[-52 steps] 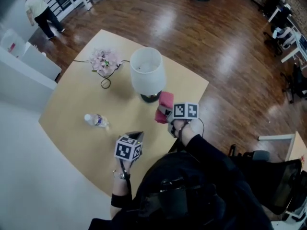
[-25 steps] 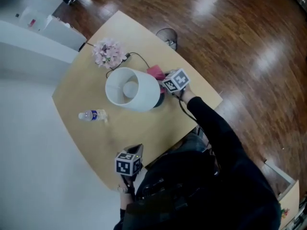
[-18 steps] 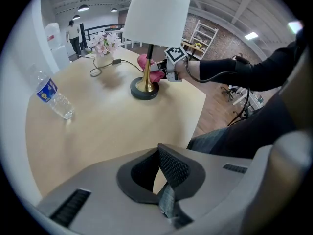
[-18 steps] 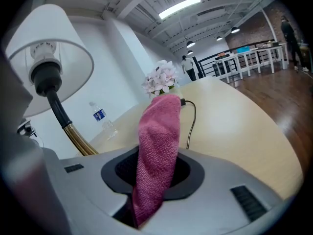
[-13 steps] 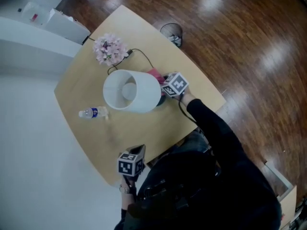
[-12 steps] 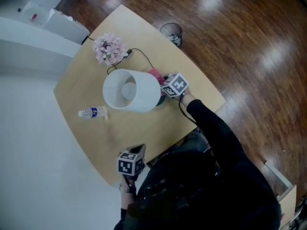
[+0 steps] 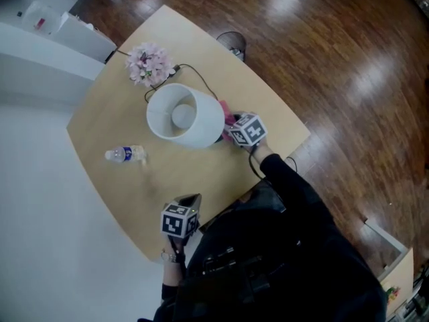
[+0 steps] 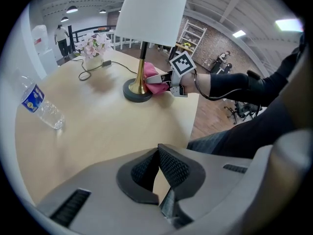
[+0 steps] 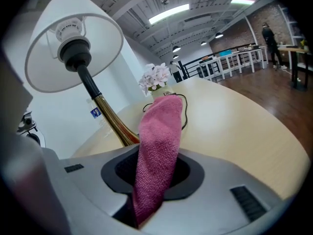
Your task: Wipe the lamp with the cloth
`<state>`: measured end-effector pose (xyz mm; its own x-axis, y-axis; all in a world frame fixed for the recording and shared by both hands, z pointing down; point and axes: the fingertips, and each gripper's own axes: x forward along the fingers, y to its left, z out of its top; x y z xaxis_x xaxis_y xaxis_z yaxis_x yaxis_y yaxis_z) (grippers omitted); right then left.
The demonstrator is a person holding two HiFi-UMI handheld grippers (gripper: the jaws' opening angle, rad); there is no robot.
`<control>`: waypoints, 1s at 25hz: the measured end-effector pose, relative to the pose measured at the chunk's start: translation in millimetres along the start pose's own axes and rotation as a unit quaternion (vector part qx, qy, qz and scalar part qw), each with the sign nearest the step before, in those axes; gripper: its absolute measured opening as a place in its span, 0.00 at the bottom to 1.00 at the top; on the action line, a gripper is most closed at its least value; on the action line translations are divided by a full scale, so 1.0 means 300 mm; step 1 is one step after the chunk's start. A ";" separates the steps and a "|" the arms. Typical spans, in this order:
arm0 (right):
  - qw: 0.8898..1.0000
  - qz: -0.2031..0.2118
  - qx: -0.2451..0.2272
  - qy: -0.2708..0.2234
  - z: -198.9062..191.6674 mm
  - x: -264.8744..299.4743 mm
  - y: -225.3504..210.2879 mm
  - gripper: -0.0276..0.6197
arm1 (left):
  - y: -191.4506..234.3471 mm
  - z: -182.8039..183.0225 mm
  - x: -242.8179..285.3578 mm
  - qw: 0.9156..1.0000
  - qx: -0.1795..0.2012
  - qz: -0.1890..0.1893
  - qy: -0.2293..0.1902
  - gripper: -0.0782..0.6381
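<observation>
The lamp has a white shade [image 7: 184, 116], a brass stem [image 9: 107, 114] and a dark round base [image 8: 137, 91], and stands mid-table. My right gripper [image 7: 230, 127] is shut on the pink cloth [image 9: 159, 146], which sticks up out of its jaws. It holds the cloth [image 8: 155, 84] against the lower stem, just above the base, on the lamp's right side in the head view. Under the shade [image 9: 73, 38] the bulb socket shows. My left gripper [image 7: 191, 201] hangs shut and empty over the table's near edge, well away from the lamp.
A small water bottle [image 7: 124, 154] lies left of the lamp. A pot of pink flowers [image 7: 149, 64] stands at the far corner, with the lamp's black cable [image 7: 194, 72] looping beside it. A wire bin [image 7: 231, 42] sits on the wood floor beyond the table [image 7: 107, 119].
The right gripper with the cloth went round from the lamp's near side to its right side, then slid nearer and a little lower along the stem. The left gripper has kept still.
</observation>
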<state>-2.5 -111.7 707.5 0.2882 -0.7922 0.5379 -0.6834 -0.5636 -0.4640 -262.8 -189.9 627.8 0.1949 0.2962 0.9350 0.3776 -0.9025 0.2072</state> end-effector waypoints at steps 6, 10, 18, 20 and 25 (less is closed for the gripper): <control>1.000 -0.027 0.015 -0.006 -0.036 -0.017 0.048 0.20 | 0.010 -0.003 -0.003 1.000 0.017 -0.018 -0.010 0.11; 0.999 -0.048 0.024 0.001 -0.070 -0.015 0.074 0.20 | 0.019 -0.013 -0.011 0.999 0.023 -0.026 -0.012 0.11; 0.995 -0.083 0.062 -0.010 -0.105 0.000 0.134 0.20 | 0.071 -0.061 -0.026 0.999 0.025 -0.033 -0.018 0.11; 0.993 -0.090 0.072 -0.012 -0.110 0.001 0.146 0.20 | 0.085 -0.075 -0.032 0.999 0.027 -0.034 -0.019 0.11; 0.990 -0.099 0.099 -0.015 -0.114 0.017 0.184 0.20 | 0.119 -0.095 -0.051 0.999 0.029 -0.039 -0.021 0.11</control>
<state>-61.9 -138.8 708.7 0.4245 -0.6671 0.6122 -0.4683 -0.7404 -0.4821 -278.1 -235.4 629.0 0.2008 0.3788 0.9034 0.4439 -0.8573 0.2608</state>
